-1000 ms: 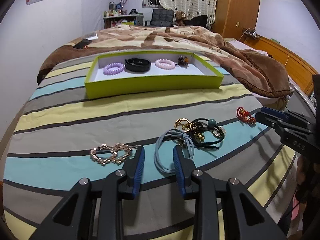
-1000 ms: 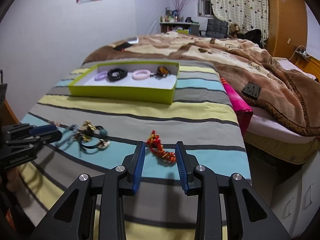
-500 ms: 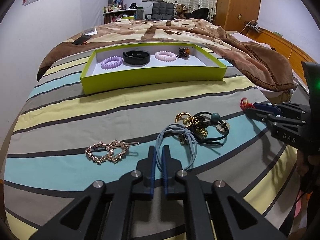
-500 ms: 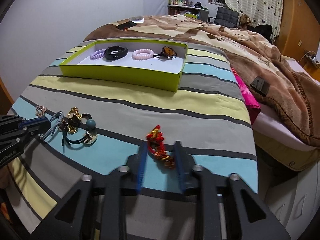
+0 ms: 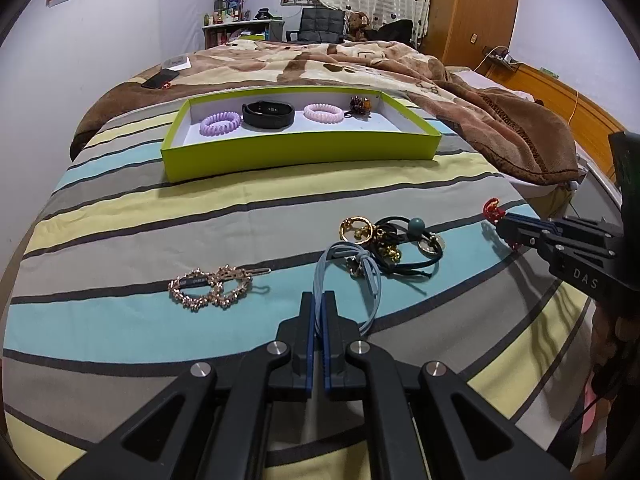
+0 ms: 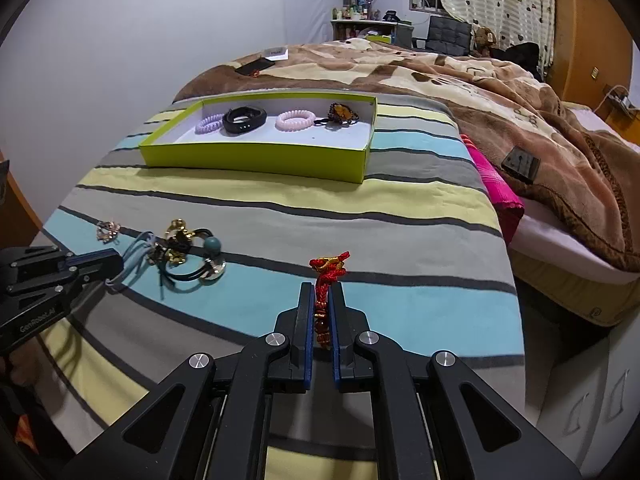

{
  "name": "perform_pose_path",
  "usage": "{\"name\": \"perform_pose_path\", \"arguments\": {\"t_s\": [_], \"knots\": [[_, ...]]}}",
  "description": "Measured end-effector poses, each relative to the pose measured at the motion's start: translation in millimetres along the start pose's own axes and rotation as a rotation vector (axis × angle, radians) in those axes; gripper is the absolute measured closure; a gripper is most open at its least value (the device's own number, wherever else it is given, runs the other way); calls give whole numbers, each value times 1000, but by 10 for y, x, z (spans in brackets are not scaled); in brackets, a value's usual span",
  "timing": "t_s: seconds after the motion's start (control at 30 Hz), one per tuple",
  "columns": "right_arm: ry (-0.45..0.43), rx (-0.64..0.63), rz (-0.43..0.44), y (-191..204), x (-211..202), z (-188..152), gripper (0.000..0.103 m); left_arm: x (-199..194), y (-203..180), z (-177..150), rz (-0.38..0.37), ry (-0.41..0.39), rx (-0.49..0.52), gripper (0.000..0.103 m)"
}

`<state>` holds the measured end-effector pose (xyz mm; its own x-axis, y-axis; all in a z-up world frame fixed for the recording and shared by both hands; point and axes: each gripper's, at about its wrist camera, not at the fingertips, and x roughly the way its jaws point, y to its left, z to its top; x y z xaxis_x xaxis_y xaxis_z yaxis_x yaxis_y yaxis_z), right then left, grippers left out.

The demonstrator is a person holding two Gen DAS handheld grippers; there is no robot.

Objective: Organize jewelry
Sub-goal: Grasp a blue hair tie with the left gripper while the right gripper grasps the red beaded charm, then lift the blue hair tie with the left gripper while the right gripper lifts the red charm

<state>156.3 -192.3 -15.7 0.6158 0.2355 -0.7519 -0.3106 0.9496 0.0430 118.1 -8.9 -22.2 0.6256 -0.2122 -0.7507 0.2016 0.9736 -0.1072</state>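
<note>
My left gripper (image 5: 319, 300) is shut on a light blue hair tie (image 5: 370, 280) that lies on the striped bedspread. Beside the tie sits a tangle of black and gold hair ties (image 5: 394, 240), and a rose-gold heart hair clip (image 5: 212, 290) lies to the left. My right gripper (image 6: 322, 292) is shut on a red braided bracelet (image 6: 329, 266) with gold beads. The same bracelet (image 5: 493, 209) shows in the left wrist view at the right gripper's tip. A lime green tray (image 5: 300, 152) further up the bed holds two coil hair ties, a black band and a brown ornament.
A brown patterned blanket (image 5: 500, 120) covers the bed beyond and right of the tray. A phone (image 5: 160, 79) lies on it at the far left. A pink cloth (image 6: 496, 184) and the bed's right edge are near the right gripper. A dark remote (image 6: 520, 164) rests on the blanket.
Both grippers have shut: the left on the light blue hair tie, the right on the red bracelet. Neither hand has shifted noticeably.
</note>
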Motion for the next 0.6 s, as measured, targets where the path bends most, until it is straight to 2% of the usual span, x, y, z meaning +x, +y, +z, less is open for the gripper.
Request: {"name": "perform_pose_path", "arguments": {"t_s": [0.4,0.6], "knots": [[-74,33,46,136,-251,35,97,-269,45,86,-19,-82,-13,100],[-82,31,49,171,-259,57,97,-303,110,101,-16,-89,-30,100]]}}
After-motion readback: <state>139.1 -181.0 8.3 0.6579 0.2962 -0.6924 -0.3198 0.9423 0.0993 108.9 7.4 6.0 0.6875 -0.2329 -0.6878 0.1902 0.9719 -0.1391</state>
